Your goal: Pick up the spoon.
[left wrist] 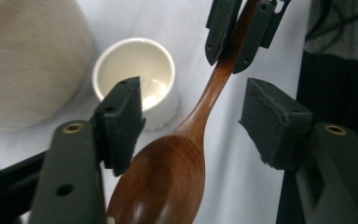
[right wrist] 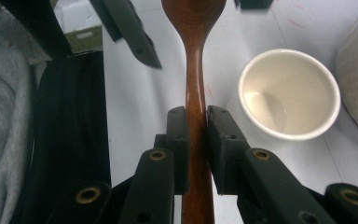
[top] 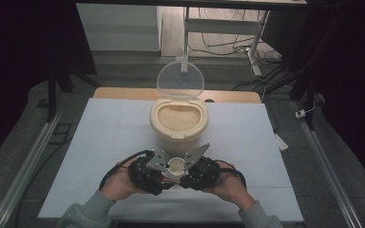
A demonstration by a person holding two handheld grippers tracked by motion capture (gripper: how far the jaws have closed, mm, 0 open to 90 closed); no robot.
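Observation:
A brown wooden spoon (left wrist: 168, 177) is held by its handle (right wrist: 196, 74) in my right gripper (right wrist: 196, 116), whose jaws are shut on it. My left gripper (left wrist: 196, 116) is open, one pad on each side of the spoon's bowl, and I cannot tell whether either pad touches it. A small white empty cup (left wrist: 135, 74) stands on the table just beyond the spoon, next to the rice container (top: 178, 121). From above, both grippers (top: 147, 172) (top: 200, 173) meet close together at the table's near edge, around the cup (top: 176, 165).
The cream container holds rice (top: 177, 116), and its clear lid (top: 180, 78) stands open behind it. A white mat (top: 104, 142) covers the table. A grey sleeve (right wrist: 4, 116) and dark floor lie beside the table edge.

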